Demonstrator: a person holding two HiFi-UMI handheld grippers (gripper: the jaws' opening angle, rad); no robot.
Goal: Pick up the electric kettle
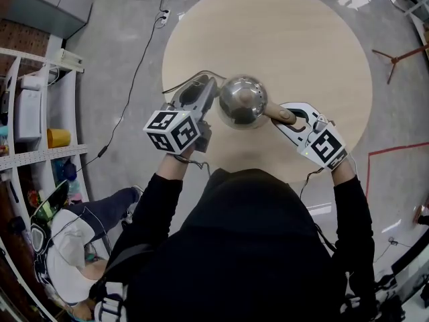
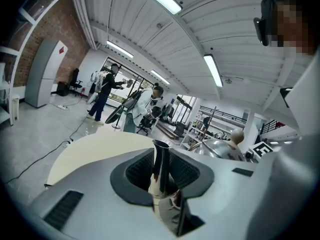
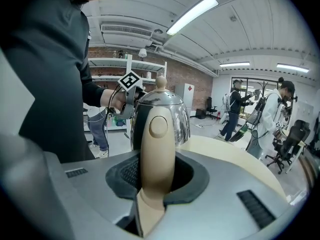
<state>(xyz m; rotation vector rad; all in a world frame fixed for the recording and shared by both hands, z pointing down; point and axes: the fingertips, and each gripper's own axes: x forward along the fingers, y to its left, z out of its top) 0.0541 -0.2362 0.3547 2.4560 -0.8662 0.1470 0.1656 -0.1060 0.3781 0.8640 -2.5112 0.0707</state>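
A shiny steel electric kettle [image 1: 242,101] with a beige handle [image 1: 280,115] sits over the near part of the round wooden table [image 1: 301,39]; whether it rests on the top I cannot tell. My right gripper [image 1: 285,116] is shut on the handle, which fills the jaws in the right gripper view [image 3: 156,154], with the kettle body [image 3: 170,111] just beyond. My left gripper [image 1: 213,102] comes in from the opposite side and is shut on the kettle's narrow shiny spout [image 2: 161,159]. The kettle's dome [image 2: 220,149] shows to the right of the spout.
White shelves with a yellow cup [image 1: 57,138] stand at the left, and a cable [image 1: 134,79] runs across the floor. Someone sits low at the bottom left [image 1: 80,233]. People stand far off by the windows [image 2: 105,91]. A red stand [image 1: 402,56] is at the right.
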